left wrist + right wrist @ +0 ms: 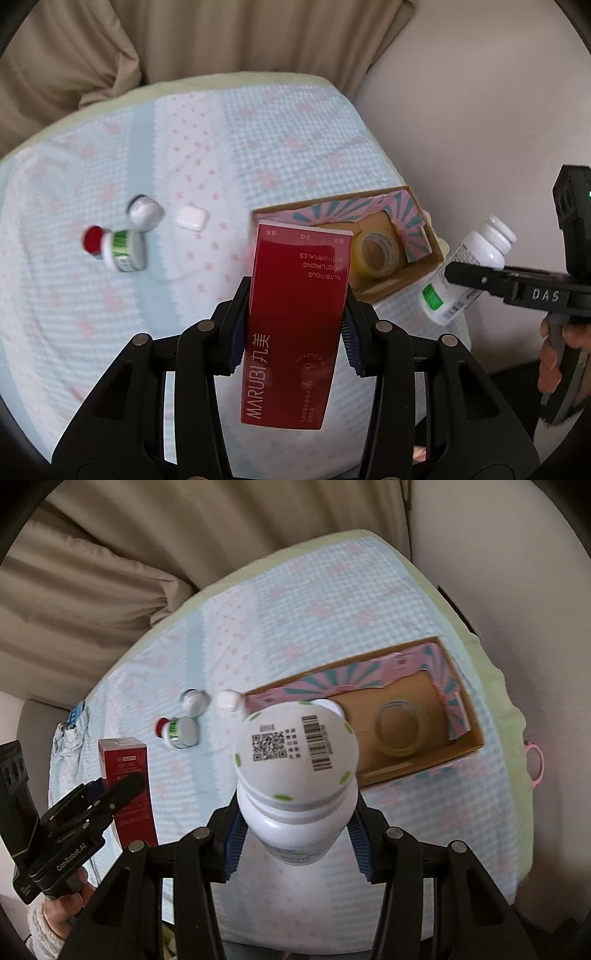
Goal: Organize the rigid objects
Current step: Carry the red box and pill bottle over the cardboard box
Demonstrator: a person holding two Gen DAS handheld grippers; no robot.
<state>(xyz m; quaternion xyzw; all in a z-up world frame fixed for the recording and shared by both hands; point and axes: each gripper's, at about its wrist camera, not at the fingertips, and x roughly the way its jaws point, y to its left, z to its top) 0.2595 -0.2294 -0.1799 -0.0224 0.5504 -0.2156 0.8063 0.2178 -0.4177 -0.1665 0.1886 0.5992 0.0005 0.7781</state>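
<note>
My left gripper (293, 325) is shut on a red MARUBI carton (295, 325), held above the table just left of an open cardboard box (428, 258). A roll of clear tape (376, 251) lies in that box. My right gripper (295, 823) is shut on a large white pill bottle (295, 753), held above the table near the box's (461, 738) left end. The tape (399, 727) shows there too. In the left wrist view the white bottle (469, 266) hangs right of the box in the right gripper (469, 273). The right wrist view shows the carton (129, 775) and left gripper (110, 794).
On the chequered cloth (258, 147) lie a small red-capped bottle (114, 247), a small white jar (146, 212) and a white earbud case (191, 218). The same three show in the right wrist view: bottle (179, 731), jar (194, 699), case (229, 699). Beige curtains hang behind the table.
</note>
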